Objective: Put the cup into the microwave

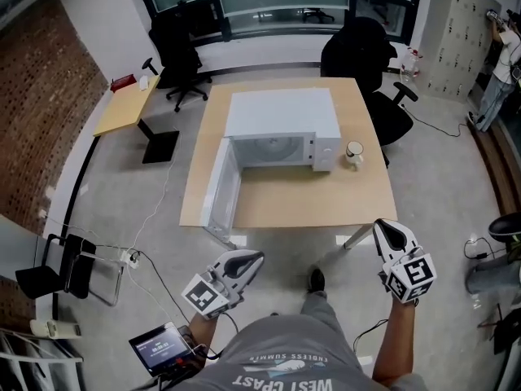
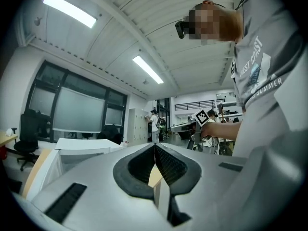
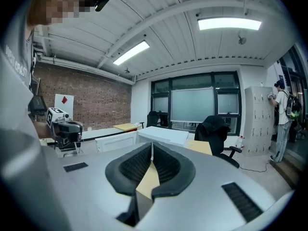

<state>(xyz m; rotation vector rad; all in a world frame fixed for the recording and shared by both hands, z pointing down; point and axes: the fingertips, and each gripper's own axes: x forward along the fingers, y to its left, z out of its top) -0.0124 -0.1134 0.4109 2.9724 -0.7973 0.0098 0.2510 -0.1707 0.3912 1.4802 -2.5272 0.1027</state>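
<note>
Left fingers: your left gripper (image 2: 155, 147) has its two pads pressed flat together, with nothing between them.
Right fingers: your right gripper (image 3: 152, 145) is the same, closed tip to tip and empty.
Pad make: dark, finely ridged pads (image 3: 137, 163), set in smooth pale grey shells that flare outward like a spade.
Marker cube: a black-and-white marker cube (image 1: 409, 276) sits on the back of your right gripper. Your left gripper carries a matching one.
Hand pose: in the head view you hold both grippers out in front of your torso, over the grey floor (image 1: 130, 210) and short of the table. The left one angles toward the right. The right one points toward the table's near right corner.
Cup: the small, pale, round cup (image 1: 354, 152) stands upright on the table just right of the microwave, outside it and well apart from both grippers.
Microwave: the microwave (image 1: 281, 119) is a white box. Its door (image 1: 221, 192) is swung open to the left and the cavity faces you.
Table: the table (image 1: 326, 198) has a light wood top, square-edged.
Head view only: the cup and the open cavity.
Left gripper view only: your right hand with its cube, against a bright room behind.
Right gripper view only: the brick wall (image 3: 91, 107), a black office chair (image 3: 214, 129), and your left gripper at the left edge.
</note>
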